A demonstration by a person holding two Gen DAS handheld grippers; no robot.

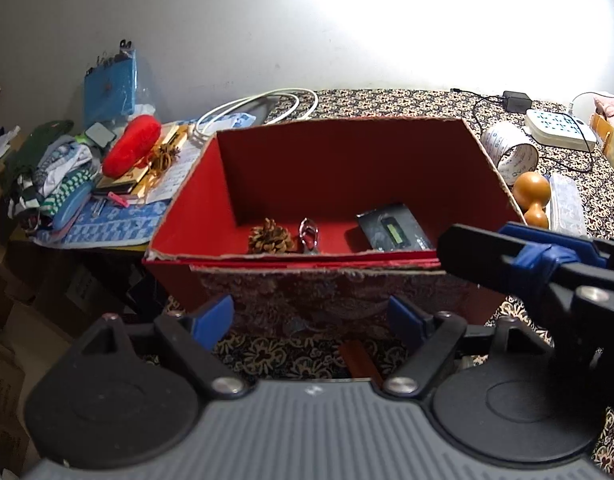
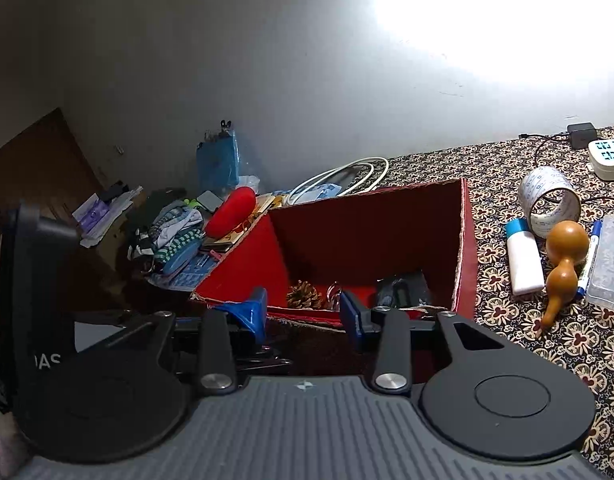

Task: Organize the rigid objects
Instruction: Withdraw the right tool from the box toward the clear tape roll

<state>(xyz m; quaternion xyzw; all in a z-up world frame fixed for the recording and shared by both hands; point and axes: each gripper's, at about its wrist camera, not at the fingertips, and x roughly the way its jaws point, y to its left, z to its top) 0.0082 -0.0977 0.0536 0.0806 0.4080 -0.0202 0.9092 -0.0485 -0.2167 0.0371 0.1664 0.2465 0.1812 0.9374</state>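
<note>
A red-lined cardboard box (image 1: 339, 168) with patterned outer walls stands open on the tablecloth. On its floor lie a pine cone (image 1: 270, 237), a small silvery metal piece (image 1: 309, 234) and a black device with a little screen (image 1: 393, 228). My left gripper (image 1: 309, 318) is open and empty, just in front of the box's near wall. My right gripper (image 2: 303, 314) is also open with nothing between its blue pads; it hangs at the near rim of the box (image 2: 371, 232). In the left wrist view the right gripper (image 1: 507, 252) reaches in from the right over the rim's corner.
Right of the box lie a wooden gourd (image 2: 563, 256), a white bottle with a blue cap (image 2: 525, 258), a blue marker (image 2: 589, 260), a clear plastic case (image 2: 609, 264), a tape roll (image 2: 549, 200) and a power strip (image 1: 559, 128). Clothes, books and a red pouch (image 1: 133, 144) are piled to the left.
</note>
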